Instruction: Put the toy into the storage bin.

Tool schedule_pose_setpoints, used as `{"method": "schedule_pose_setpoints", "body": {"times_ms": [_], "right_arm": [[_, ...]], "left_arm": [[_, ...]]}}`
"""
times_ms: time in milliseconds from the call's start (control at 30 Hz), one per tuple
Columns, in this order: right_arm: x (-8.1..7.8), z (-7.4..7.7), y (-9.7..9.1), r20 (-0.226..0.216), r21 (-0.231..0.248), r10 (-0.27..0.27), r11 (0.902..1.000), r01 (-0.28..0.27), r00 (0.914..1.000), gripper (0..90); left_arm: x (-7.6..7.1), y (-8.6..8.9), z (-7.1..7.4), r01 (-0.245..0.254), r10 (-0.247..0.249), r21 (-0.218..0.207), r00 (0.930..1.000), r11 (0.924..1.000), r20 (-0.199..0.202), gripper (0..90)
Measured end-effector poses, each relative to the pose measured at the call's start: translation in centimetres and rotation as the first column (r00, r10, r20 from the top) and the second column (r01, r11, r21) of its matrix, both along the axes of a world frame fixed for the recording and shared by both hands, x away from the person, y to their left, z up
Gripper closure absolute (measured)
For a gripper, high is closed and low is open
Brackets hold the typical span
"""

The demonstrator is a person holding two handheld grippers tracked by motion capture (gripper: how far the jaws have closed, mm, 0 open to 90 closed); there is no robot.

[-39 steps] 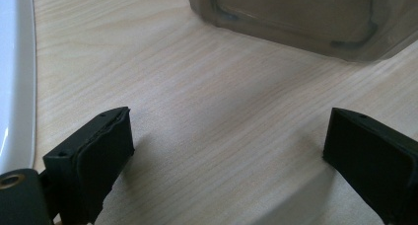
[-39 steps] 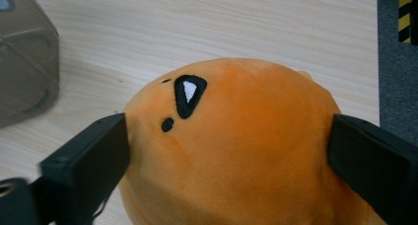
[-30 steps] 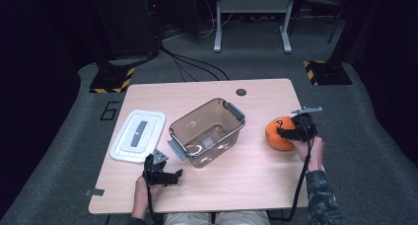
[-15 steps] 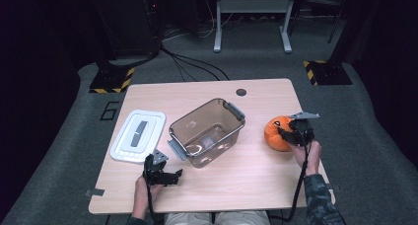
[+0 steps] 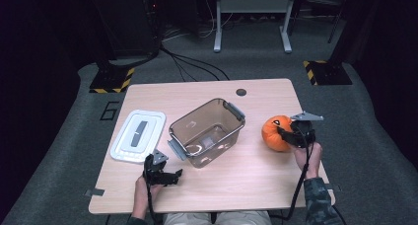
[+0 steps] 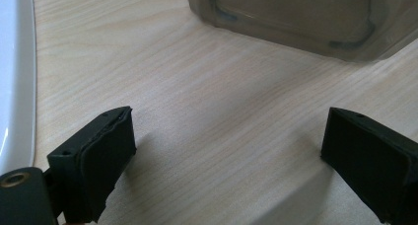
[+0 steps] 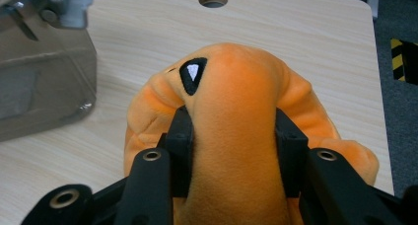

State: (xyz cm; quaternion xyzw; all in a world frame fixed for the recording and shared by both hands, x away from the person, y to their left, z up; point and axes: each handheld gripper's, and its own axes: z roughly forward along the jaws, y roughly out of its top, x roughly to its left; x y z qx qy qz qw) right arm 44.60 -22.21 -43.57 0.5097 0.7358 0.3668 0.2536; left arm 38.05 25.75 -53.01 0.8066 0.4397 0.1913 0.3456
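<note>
- The right gripper (image 5: 287,134) pinches the orange plush pumpkin (image 5: 275,132) on the table (image 5: 256,185), right of the clear bin (image 5: 207,131).
- The left gripper (image 5: 170,175) rests low near the white lid (image 5: 138,135), jaws spread.

We see a soft orange plush pumpkin (image 7: 236,136), its matt nap fuzzy, on a pale wood-grain table (image 5: 256,180) of smooth finish, beside a translucent smoky plastic bin (image 5: 207,131) and glossy white plastic lid (image 5: 138,136).
</note>
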Motion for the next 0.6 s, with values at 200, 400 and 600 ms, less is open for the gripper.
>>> {"method": "schedule_pose_setpoints", "body": {"times_ms": [200,400,600], "right_arm": [[-0.7,0.8,0.8,0.027,0.0,0.026,0.9997,-0.026,0.9993,60.7],[-1.1,1.5,1.4,0.043,-0.011,0.042,0.9991,-0.042,0.9982,60.5],[-1.4,2.6,1.8,0.064,-0.024,0.057,0.9982,-0.055,0.9963,60.4]], "left_arm": [[0.0,0.0,0.0,0.0,0.0,0.0,1.0,1.0,0.0,6.0],[0.0,0.0,0.0,0.0,0.0,0.001,1.0,1.0,0.0,6.0],[0.0,0.0,0.0,0.0,0.0,0.001,1.0,1.0,0.0,6.0]]}}
